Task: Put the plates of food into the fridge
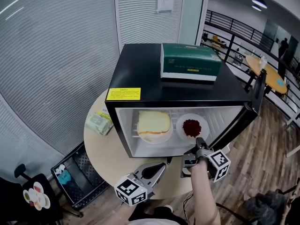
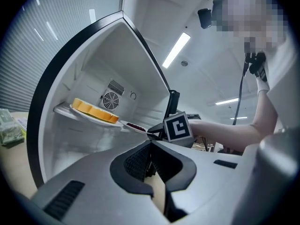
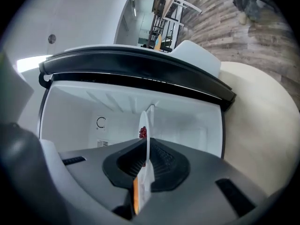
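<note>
Head view: we are gripping the red-food plate [image 1: 192,127] with our right gripper [image 1: 198,145] on the fridge [image 1: 140,64] shelf, beside the cake plate [image 1: 153,125]; our left gripper [image 1: 162,166] is hovering at the table [image 1: 101,146] edge. Left gripper view: its jaws are pressing together, empty. Right gripper view: jaws are pinching the plate's rim.

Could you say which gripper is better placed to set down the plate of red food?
Right: the right gripper grips the plate by its rim inside the fridge; the left gripper waits shut and empty outside.
</note>
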`<move>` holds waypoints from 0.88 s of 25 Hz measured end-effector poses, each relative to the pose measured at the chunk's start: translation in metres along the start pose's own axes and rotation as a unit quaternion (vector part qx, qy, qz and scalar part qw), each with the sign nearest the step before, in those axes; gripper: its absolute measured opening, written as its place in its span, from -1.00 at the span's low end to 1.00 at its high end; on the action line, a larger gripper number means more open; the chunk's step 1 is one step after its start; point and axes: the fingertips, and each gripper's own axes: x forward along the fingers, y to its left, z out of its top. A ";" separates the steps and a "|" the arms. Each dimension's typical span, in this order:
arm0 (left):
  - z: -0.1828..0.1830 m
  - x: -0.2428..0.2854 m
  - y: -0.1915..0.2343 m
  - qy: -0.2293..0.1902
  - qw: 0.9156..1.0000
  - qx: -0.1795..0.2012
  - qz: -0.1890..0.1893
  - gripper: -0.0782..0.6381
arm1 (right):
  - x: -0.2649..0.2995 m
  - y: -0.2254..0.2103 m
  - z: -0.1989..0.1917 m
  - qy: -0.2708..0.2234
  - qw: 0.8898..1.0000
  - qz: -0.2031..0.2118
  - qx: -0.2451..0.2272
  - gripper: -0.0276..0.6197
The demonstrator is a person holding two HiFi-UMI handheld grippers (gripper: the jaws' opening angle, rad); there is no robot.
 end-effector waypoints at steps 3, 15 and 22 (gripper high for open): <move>-0.001 -0.002 0.001 -0.002 1.000 -0.018 0.001 -0.77 | 0.008 0.003 -0.001 -0.012 1.000 -0.016 0.000 -0.86; -0.011 -0.004 -0.003 0.006 0.999 -0.043 -0.009 -0.77 | 0.022 0.008 -0.005 -0.040 0.998 -0.036 -0.011 -0.86; -0.016 -0.005 -0.012 0.014 0.999 -0.042 -0.020 -0.77 | 0.021 0.016 -0.004 -0.019 0.998 0.003 -0.054 -0.69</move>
